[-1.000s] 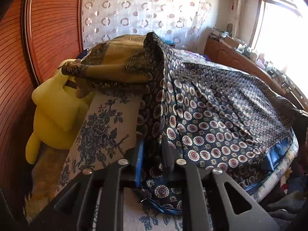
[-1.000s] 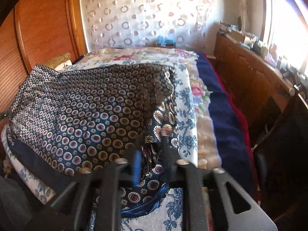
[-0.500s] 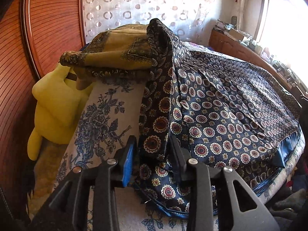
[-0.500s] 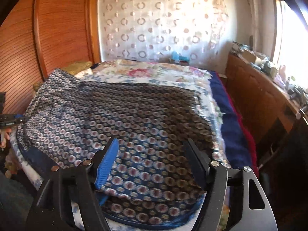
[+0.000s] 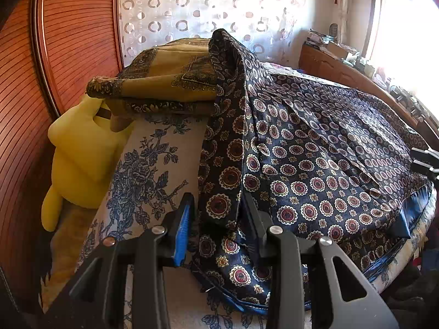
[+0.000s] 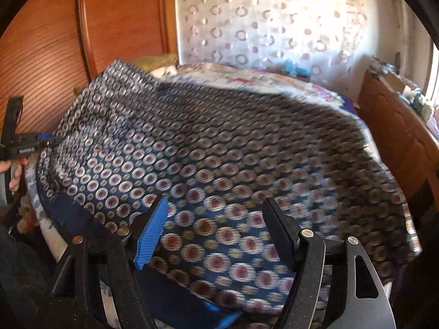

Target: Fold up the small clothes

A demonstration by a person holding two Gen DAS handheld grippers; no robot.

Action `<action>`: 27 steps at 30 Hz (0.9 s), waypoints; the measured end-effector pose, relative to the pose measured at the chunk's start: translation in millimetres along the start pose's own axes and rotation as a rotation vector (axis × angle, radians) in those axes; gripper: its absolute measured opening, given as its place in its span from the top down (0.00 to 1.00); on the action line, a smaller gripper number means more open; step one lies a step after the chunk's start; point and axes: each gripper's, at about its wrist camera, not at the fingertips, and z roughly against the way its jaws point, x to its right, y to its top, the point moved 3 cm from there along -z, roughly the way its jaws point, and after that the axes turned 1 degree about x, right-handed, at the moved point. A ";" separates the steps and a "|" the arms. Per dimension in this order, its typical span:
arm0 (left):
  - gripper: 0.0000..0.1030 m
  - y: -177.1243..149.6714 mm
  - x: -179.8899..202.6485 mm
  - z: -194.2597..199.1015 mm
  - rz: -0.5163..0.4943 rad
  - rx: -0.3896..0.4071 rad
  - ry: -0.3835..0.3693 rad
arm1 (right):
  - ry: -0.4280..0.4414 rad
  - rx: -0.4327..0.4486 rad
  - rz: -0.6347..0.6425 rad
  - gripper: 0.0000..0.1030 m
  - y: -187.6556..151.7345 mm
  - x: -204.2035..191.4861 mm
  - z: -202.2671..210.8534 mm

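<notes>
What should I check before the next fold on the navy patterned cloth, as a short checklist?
1. Right gripper open, nothing pinched: ok.
2. Left gripper free of the navy cloth: cannot tell; a fold lies between its fingers.
3. Cloth flat: not ok; its left edge rides up onto the folded yellow cloth.
4. Cloth on the bed, not hanging off: ok.
5. Right view sharp: not ok, blurred.

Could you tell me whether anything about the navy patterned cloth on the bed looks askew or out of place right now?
Yes. The navy patterned cloth lies mostly flat, but its far-left corner rides up in a peak over the folded mustard cloth, and a rumpled fold sits between the left gripper's parted fingers. The right gripper is open above it.
</notes>
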 end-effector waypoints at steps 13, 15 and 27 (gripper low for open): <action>0.67 8.1 -4.2 -3.5 0.004 -0.023 -0.012 | -0.050 -0.092 0.001 0.17 -16.0 -16.8 -26.2; 0.67 9.7 -5.1 -5.0 0.006 -0.024 -0.013 | -0.046 -0.095 0.007 0.14 -17.0 -18.0 -27.1; 0.67 16.1 -9.1 -10.2 0.027 -0.015 -0.052 | -0.040 -0.099 0.014 0.10 -17.6 -18.8 -28.8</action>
